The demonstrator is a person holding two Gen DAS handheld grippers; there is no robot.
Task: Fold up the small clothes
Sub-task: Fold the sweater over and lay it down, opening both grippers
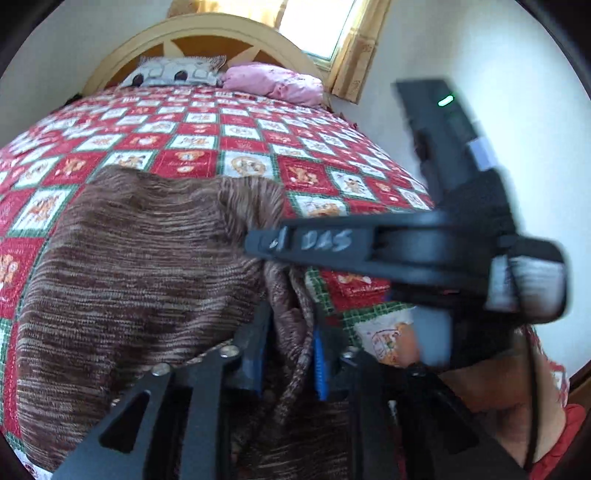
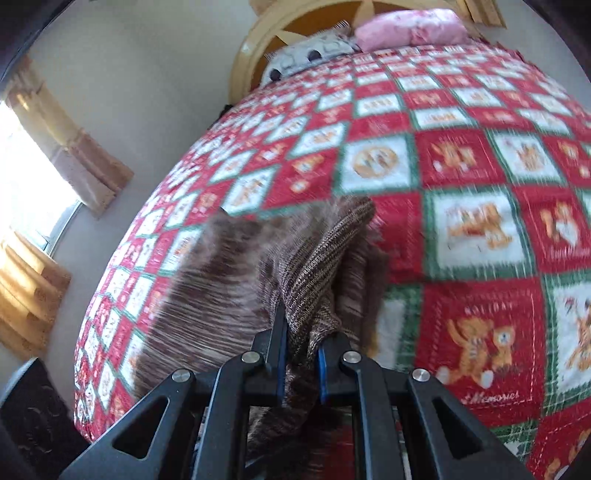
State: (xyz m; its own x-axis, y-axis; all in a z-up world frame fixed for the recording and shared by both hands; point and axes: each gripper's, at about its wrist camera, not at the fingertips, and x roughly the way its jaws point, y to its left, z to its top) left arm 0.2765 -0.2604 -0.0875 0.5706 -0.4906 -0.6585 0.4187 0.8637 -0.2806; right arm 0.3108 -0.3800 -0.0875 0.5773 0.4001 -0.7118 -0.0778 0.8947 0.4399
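A brown striped knit garment (image 1: 140, 280) lies spread on the red, white and green patchwork quilt (image 1: 207, 140). My left gripper (image 1: 290, 354) is shut on a bunched edge of the garment, with cloth pinched between its blue pads (image 1: 320, 363). My right gripper (image 1: 258, 243) reaches in from the right in the left wrist view and grips the same edge higher up. In the right wrist view my right gripper (image 2: 301, 354) is shut on a raised fold of the garment (image 2: 317, 266), lifted off the quilt (image 2: 461, 155).
A grey patterned pillow (image 1: 173, 72) and a pink pillow (image 1: 273, 81) lie at the wooden headboard (image 1: 207, 29). A window (image 1: 317, 26) is in the wall on the right. Another curtained window (image 2: 26, 173) and a dark object (image 2: 33, 417) are left of the bed.
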